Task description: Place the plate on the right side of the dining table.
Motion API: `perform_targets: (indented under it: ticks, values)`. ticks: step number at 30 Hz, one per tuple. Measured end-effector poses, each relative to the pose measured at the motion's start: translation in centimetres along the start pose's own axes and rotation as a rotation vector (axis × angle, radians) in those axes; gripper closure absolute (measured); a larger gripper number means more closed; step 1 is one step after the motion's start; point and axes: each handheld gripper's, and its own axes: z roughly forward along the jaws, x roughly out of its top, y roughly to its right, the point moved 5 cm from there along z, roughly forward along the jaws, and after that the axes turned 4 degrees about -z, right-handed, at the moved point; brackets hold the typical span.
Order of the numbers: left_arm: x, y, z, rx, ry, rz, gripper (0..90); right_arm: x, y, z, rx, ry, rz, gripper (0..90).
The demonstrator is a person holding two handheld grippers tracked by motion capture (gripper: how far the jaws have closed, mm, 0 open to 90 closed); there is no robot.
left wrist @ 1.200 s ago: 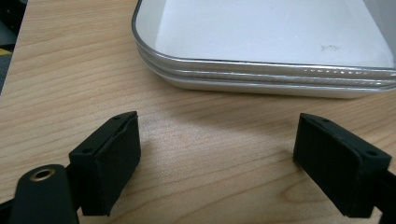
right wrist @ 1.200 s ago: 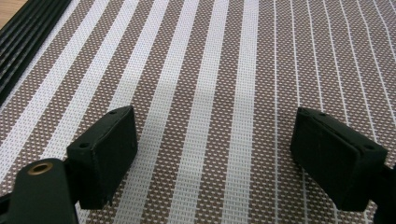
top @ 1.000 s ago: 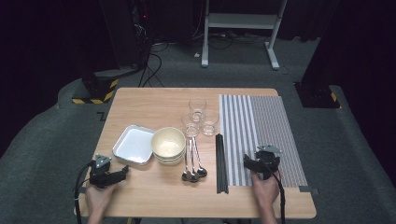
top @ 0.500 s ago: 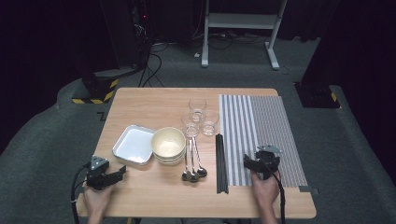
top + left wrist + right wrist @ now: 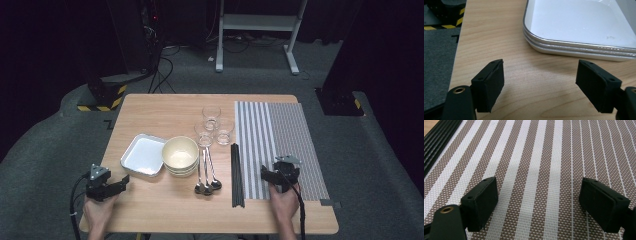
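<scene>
Table (image 5: 150, 107) of light wood stands on grey carpet, and a striped mat (image 5: 285, 130) covers its right part. The left gripper (image 5: 119, 183) is at the near left corner of the table, held by the left hand (image 5: 97, 212). Its jaws are wide open and hold nothing. In the left gripper view the gripper (image 5: 540, 80) points at the stacked white trays (image 5: 579, 27), and bare wood lies between the jaws. The trays (image 5: 144, 155) lie near it, just beside the stacked bowls (image 5: 180, 155). The right gripper (image 5: 267, 175) is over the near part of the mat, in the right hand (image 5: 284, 202). Its jaws are also wide open and empty; in the right gripper view the gripper (image 5: 537, 202) has the mat (image 5: 536, 157) between the jaws and the chopsticks (image 5: 439, 142) at the upper left. Black chopsticks (image 5: 237, 175) lie along the left edge of the mat. Two spoons (image 5: 206, 172) lie between the bowls and the chopsticks. Three glasses (image 5: 214, 126) stand close together behind the spoons.
</scene>
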Motion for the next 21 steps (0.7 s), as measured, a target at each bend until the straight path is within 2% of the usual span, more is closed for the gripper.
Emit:
perform_targets:
  ticks: [3, 6, 8, 11, 14, 21]
  values:
    - [0.2, 0.0, -0.2, 0.012, 0.018, 0.001, 23.4, 0.0, 0.0, 0.0, 0.000, 0.000, 0.000, 15.7]
    - [0.3, -0.2, -0.3, -0.014, 0.022, -0.038, 22.2, 0.0, 0.0, 0.0, 0.003, 0.002, -0.002, 16.4]
    - [0.5, -0.3, -0.2, -0.019, 0.023, -0.044, 22.4, 0.0, 0.0, 0.0, 0.003, 0.002, -0.002, 16.4]
    - [0.8, -0.3, -0.2, -0.033, 0.022, -0.040, 23.5, 0.0, 0.0, 0.0, 0.003, 0.002, -0.002, 16.4]
    - [1.2, -0.2, -0.5, -0.034, 0.023, -0.015, 24.3, 0.0, 0.0, 0.0, 0.003, 0.002, -0.002, 16.4]
    - [2.0, -0.2, -0.6, -0.040, 0.042, -0.019, 23.6, 0.0, 0.0, 0.0, 0.003, 0.002, -0.002, 16.4]
